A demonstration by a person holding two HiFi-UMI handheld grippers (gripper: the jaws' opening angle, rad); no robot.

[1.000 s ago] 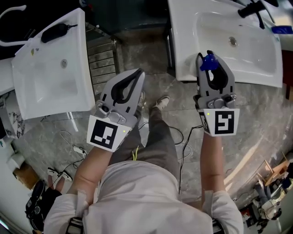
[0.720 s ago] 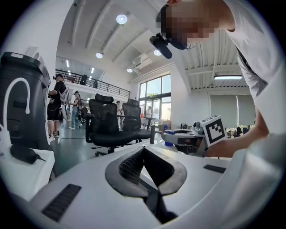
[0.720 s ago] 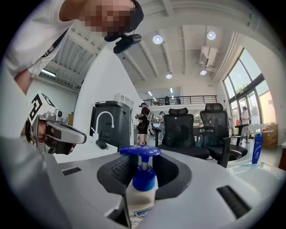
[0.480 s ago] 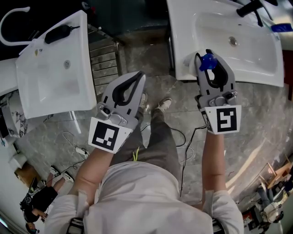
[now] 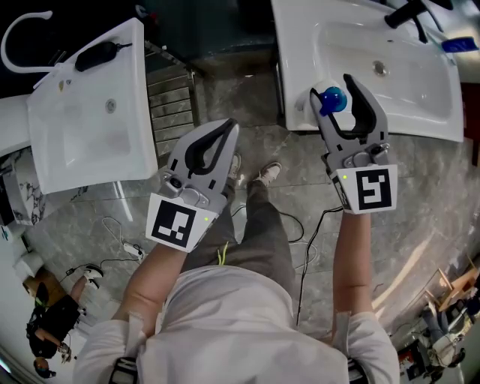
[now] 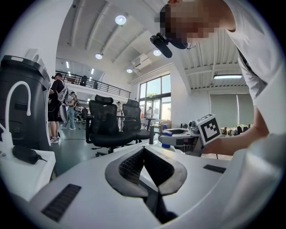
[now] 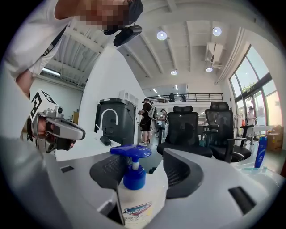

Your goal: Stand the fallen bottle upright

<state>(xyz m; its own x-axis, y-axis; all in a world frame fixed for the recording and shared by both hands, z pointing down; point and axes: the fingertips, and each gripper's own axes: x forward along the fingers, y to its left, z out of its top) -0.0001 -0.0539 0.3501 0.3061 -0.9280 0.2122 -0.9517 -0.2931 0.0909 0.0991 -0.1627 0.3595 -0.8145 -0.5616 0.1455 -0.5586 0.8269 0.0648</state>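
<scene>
A white pump bottle with a blue head stands upright on the near left corner of the right white sink. My right gripper reaches around it. Its jaws have just been opening and now stand wide, the bottle between them with gaps on both sides. In the right gripper view the bottle rises between the dark pads without being pressed. My left gripper hovers over the floor between the two sinks, shut and empty; its closed tips point toward the right gripper.
A second white sink with a black object lies at left. The right sink has a black faucet and a blue bottle at its far edge. Cables run over the grey floor by the person's feet. Black office chairs stand beyond.
The right gripper's jaws have spread apart from the bottle's neck, leaving the bottle standing on the sink corner. The left gripper has stayed where it was.
</scene>
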